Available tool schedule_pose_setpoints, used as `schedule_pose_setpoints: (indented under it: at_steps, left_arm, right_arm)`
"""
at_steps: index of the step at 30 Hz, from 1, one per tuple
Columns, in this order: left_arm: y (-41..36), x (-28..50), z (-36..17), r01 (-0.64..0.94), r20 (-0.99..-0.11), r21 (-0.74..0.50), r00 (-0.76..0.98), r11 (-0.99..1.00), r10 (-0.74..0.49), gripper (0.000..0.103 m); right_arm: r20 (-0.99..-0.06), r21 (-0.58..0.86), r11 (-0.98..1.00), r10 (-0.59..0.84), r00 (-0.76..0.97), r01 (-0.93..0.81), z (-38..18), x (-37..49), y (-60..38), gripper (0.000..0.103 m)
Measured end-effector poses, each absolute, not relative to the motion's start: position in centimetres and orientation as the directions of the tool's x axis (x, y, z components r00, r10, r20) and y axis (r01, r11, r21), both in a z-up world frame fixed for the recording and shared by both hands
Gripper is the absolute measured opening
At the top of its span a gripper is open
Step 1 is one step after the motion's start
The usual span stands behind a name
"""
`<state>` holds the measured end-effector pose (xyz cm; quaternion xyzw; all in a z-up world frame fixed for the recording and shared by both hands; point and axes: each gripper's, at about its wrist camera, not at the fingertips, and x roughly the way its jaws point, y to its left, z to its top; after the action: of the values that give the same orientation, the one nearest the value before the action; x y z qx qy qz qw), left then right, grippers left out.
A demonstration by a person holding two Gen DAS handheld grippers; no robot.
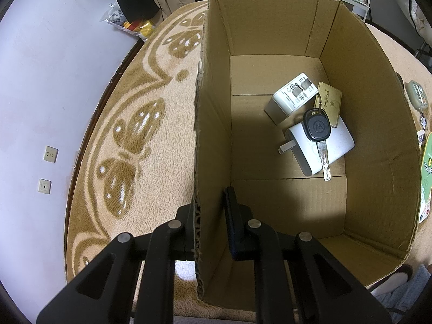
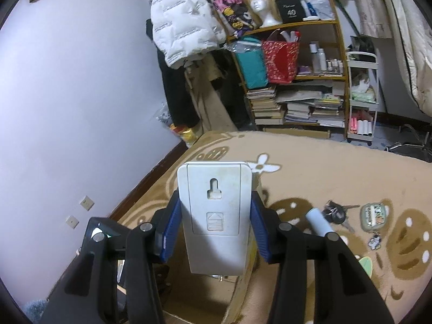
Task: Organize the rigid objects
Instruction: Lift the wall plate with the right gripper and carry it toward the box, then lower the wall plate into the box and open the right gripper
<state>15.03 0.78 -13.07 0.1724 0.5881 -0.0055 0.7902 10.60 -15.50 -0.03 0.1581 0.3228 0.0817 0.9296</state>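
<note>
Cardboard box (image 1: 270,27) (wall clamped), keys (image 2: 336,212) nearby

"Smart Card" on gold card (image 1: 329,104); "40" on black box (image 2: 291,9) (shelf top)

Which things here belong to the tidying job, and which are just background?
Job:
- brown cardboard box, wall gripped by the left hand-held gripper
- white plug adapter, black car key, gold card inside
- white plastic device in the right hand-held gripper

Background:
- wooden bookshelf
- white puffer jacket
</note>
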Motion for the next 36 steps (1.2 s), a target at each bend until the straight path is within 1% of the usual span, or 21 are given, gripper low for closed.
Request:
schedule_pose_setpoints:
  at_steps: [11,18,26,36]
  left_arm:
    - [0.8,15.0,-13.1,0.212,-0.931,0.266,0.309,0.94,0.194,0.015]
    - [0.8,15.0,-13.1,0.211,-0.932,0.264,0.308,0.941,0.193,0.015]
    - [0.8,15.0,-13.0,0.206,-0.932,0.266,0.306,0.942,0.196,0.015]
    - [0.8,15.0,-12.9,0.204,-0.931,0.265,0.309,0.942,0.195,0.015]
  right_arm:
    - [-0.62,0.308,0.948,0.26,0.741,-0.074,-2.8,11.4,-13.2,0.051]
    - [-0.65,0.295,0.954,0.244,0.72,-0.056,-4.9,12.2,-13.2,0.051]
    - [-0.674,0.284,0.958,0.215,0.707,-0.02,-6.0,12.8,-13.8,0.052]
    - [-0.665,0.29,0.957,0.215,0.715,-0.018,-5.9,12.5,-14.3,0.053]
